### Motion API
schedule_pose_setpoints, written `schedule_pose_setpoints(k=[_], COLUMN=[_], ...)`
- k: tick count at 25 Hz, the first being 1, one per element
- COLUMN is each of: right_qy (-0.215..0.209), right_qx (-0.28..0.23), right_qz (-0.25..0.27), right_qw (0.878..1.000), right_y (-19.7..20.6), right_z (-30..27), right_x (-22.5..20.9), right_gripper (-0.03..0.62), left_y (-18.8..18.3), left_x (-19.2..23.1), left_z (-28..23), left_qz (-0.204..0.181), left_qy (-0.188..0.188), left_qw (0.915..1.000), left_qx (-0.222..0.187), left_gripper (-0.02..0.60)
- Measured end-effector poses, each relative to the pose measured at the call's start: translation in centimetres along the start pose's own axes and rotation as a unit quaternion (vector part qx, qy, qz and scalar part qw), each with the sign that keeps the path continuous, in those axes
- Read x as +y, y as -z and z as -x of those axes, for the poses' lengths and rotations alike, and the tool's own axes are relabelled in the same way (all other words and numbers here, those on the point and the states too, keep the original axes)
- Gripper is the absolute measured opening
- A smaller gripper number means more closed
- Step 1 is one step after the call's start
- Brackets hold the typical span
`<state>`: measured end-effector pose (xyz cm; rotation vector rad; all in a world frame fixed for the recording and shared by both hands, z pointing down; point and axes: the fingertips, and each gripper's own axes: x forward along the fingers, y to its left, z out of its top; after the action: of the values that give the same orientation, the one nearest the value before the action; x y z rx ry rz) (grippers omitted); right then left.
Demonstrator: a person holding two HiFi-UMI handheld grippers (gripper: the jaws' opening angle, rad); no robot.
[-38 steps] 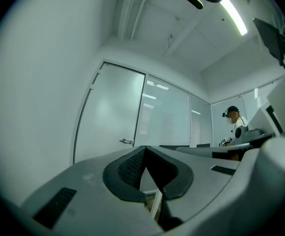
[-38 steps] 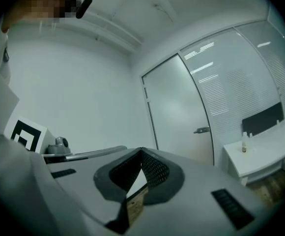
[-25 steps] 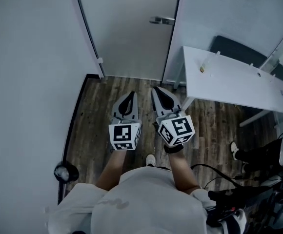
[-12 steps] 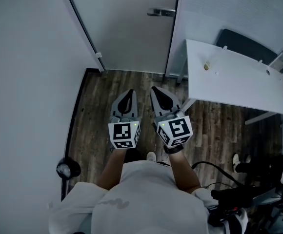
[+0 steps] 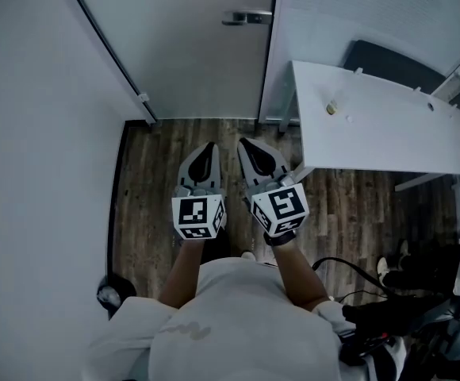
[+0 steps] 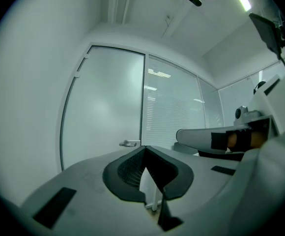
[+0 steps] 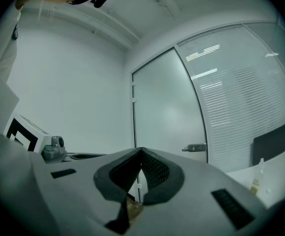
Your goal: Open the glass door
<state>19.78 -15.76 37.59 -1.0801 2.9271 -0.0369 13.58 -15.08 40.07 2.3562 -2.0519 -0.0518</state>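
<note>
The frosted glass door [image 5: 190,46] stands closed ahead of me, in a dark frame, with a metal lever handle [image 5: 246,18] near its right edge. The same door [image 6: 103,112] and handle [image 6: 129,143] show in the left gripper view, and the door [image 7: 167,112] with its handle [image 7: 196,147] in the right gripper view. My left gripper [image 5: 207,147] and right gripper [image 5: 244,143] are held side by side, pointing level at the door and well short of it. Both are shut with nothing between their jaws.
A white wall [image 5: 40,133] closes the left side. A white table [image 5: 389,125] with a small item on it stands at the right beside a glass partition with blinds [image 5: 357,6]. Wooden floor [image 5: 151,181] lies below. Cables and a dark object [image 5: 109,292] lie behind.
Both grippers have moved forward together toward the door, staying shut. The door and handle sit nearer the top of the head view, and the table looms larger at right.
</note>
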Motion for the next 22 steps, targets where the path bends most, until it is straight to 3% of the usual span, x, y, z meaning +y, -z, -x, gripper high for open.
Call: schedule_pose_setpoints(k=[11, 18, 22], right_qy=[0.056, 0.091, 0.103], right_qx=[-0.018, -0.02, -0.006], right_qz=[0.051, 0.038, 0.01], right_qw=[0.997, 0.995, 0.995], right_y=[-3.2, -3.4, -1.4], right_z=[-11.8, -18.7, -20.5], right_x=[-3.6, -7.3, -9.1], right_gripper=[-0.002, 0.0, 0.0], left_y=[-4.2, -4.5, -2.7], left_x=[7.5, 11.4, 12.6], left_z=[-11.5, -17.6, -20.5], left_qz=[0.017, 0.023, 0.027], left_qy=[0.044, 0.075, 0.081], left_qw=[0.9981, 0.9962, 0.9961], left_qx=[-0.041, -0.038, -0.023], left_gripper=[0.002, 0.002, 0.002])
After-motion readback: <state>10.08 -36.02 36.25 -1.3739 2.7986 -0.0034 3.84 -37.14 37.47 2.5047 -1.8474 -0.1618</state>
